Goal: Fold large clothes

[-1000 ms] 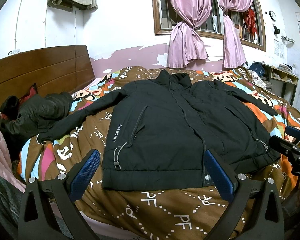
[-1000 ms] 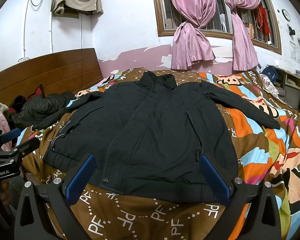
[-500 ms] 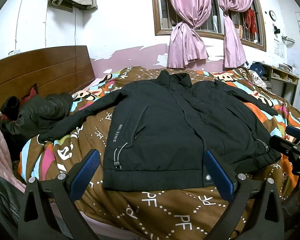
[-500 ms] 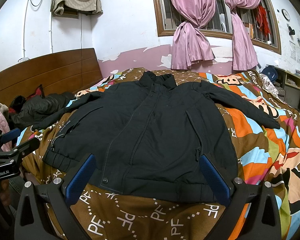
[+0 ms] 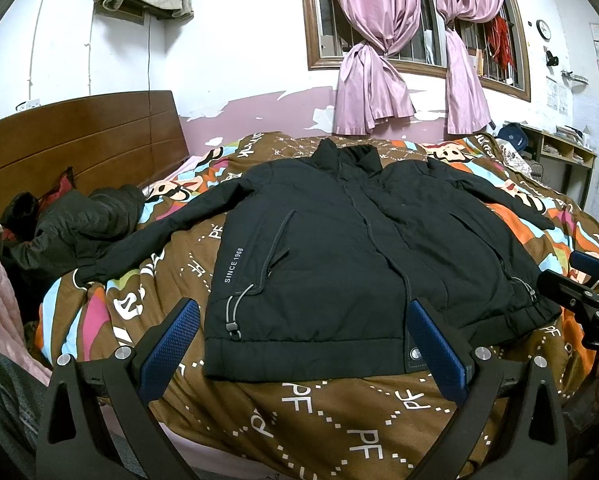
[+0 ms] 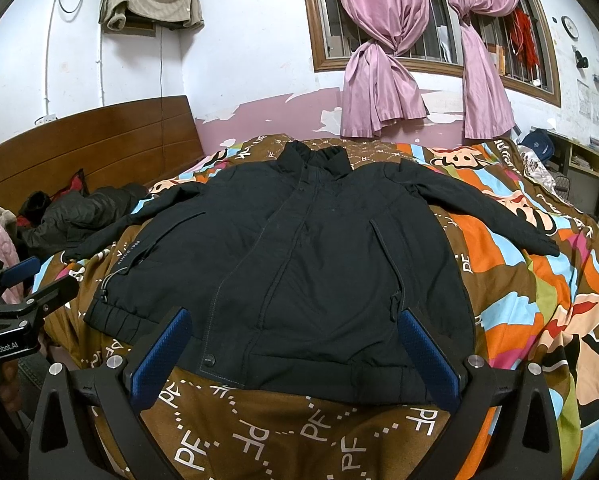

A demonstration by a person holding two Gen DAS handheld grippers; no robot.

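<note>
A large black jacket [image 5: 339, 256] lies flat and front up on the bed, collar toward the window, both sleeves spread outward. It also shows in the right wrist view [image 6: 299, 272]. My left gripper [image 5: 303, 344] is open and empty, hovering over the near hem on the jacket's left half. My right gripper [image 6: 295, 352] is open and empty over the near hem on the right half. Each gripper shows at the edge of the other's view, the right one [image 5: 583, 288] and the left one [image 6: 23, 292].
The bed has a brown patterned quilt [image 5: 323, 412] with bright cartoon prints. A dark padded garment [image 5: 79, 224] is heaped by the wooden headboard [image 5: 79, 140]. Pink curtains [image 5: 375, 80] hang at the window. A shelf [image 5: 559, 152] stands at the right.
</note>
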